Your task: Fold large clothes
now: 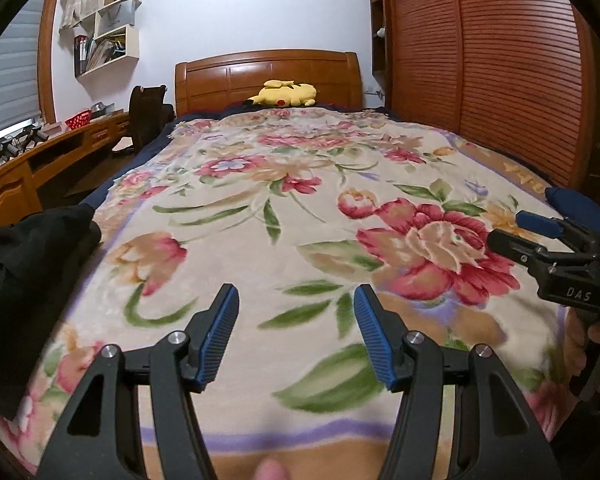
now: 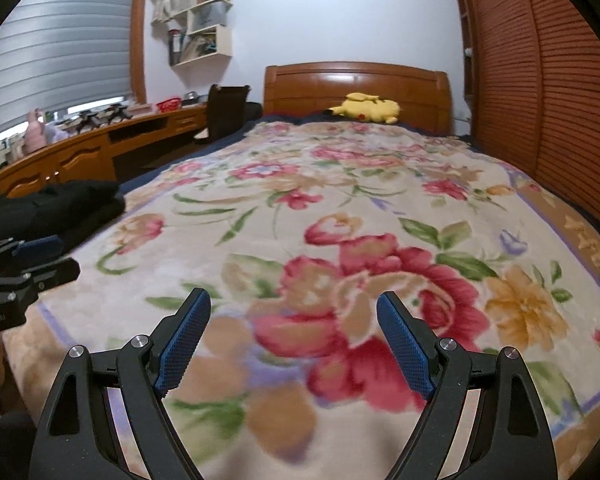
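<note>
My left tongs and right tongs both hang released, nothing between the pads, over the floral blanket on the bed. The black garment lies bunched at the left edge of both frames, its length running along the bed's side. It sits left of both tongs, so I judge my left hand nearer.

The room is evenly and softly lit, with pale daylight coming under the window blind at the left. The headboard shows small glare. Both fisheye views bend strongly at dark corners. The near floral blanket is blurred.
</note>
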Motion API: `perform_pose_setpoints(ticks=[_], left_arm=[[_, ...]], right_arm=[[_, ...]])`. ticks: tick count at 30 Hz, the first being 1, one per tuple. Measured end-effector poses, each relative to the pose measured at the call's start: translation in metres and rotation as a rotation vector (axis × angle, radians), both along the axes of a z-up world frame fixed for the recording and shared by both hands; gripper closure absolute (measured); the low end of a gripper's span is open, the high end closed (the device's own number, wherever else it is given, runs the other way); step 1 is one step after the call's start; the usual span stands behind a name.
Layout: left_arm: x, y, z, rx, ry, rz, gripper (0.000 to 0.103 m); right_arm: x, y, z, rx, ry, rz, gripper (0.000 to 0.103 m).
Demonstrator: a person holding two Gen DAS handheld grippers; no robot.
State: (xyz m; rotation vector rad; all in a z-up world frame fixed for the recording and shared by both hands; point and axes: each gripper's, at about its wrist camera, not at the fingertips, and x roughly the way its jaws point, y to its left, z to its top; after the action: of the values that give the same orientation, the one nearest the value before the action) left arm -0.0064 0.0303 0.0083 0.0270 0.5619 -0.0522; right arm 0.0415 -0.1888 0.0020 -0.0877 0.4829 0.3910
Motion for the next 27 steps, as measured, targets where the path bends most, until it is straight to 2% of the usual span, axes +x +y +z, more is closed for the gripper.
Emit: perform_pose_setpoints(ticks=[8, 13, 19, 27], left_arm=[[0.021, -0.031, -0.001, -0.036, -0.029, -0.017, 0.044], [0.026, -0.046, 0.004, -0.025, -0.065, -0.020, 0.044], [0.017, -0.045, 0.009, -0.038, -0.125, -0.013, 0.044], [0.007, -0.041, 0.010, -0.043, -0.149, -0.010, 0.043]], right_arm=[[0.010, -0.026, -0.003, -0.004, -0.015, -0.062, 0.016], [0.010, -0.035, 0.000, 0.004, -0.039, -0.086, 0.016], [0.000, -0.036, 0.008, 0.026, -0.101, -0.105, 0.016], [-0.018, -0.032, 0.015, 0.038, -0.177, -0.120, 0.016]])
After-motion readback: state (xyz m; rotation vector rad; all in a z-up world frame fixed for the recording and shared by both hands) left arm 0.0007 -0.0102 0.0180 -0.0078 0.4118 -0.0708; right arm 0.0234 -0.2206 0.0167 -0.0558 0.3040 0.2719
